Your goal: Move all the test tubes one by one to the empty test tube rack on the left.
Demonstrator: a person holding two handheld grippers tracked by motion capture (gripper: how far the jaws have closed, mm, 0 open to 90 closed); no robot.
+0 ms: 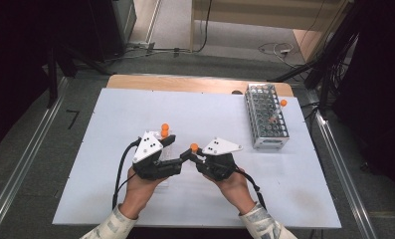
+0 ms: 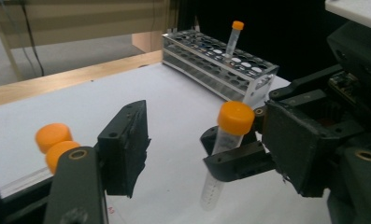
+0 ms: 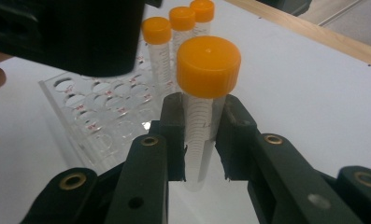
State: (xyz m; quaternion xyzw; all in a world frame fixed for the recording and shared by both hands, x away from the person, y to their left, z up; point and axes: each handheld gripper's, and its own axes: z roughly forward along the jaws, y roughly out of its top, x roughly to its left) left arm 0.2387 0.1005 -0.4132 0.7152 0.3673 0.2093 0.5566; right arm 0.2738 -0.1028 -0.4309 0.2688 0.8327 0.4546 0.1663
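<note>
Holding tube point(image 3: 203, 107) beside clear rack's point(image 3: 80, 121) edge.

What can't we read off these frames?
- Clear rack: right gripper view, near end hidden behind the left tool.
- Held tube: tip hidden behind the right tool.
- Tube in metal rack: high view, too small to see if filled.
- Two capped tubes: left gripper view, bodies hidden.

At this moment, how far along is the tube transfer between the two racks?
Done: one orange-capped tube stands in the metal rack. In hand: the right gripper is shut on another capped tube, with the left gripper open beside it. Left: at least three capped tubes stand in the clear rack, so most of the job appears to remain.
</note>
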